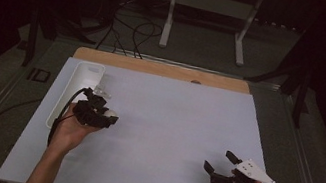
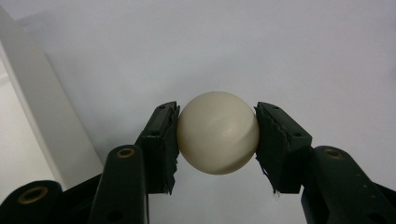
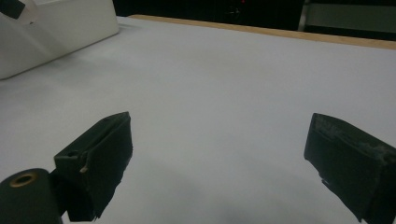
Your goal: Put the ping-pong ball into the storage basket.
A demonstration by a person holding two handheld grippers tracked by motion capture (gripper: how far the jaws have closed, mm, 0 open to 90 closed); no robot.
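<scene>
An off-white ball [image 2: 218, 132] sits clamped between the two black jaws of my left gripper [image 2: 217, 140], both pads pressing its sides. From above, that gripper [image 1: 105, 112] is at the table's left, beside a long white tray [image 1: 76, 85], with the ball [image 1: 110, 112] showing at its tip. My right gripper [image 1: 218, 162] rests near the front right of the white table top [image 1: 175, 124], its jaws spread wide apart with nothing between them. In the right gripper view the jaws [image 3: 219, 158] stand wide over bare white surface.
The white tray [image 3: 56, 32] lies along the left edge. A wooden strip [image 1: 162, 69] borders the far edge of the table. Cables [image 1: 125, 34] and a white stand [image 1: 211, 8] are on the floor beyond. Dark surroundings ring the table.
</scene>
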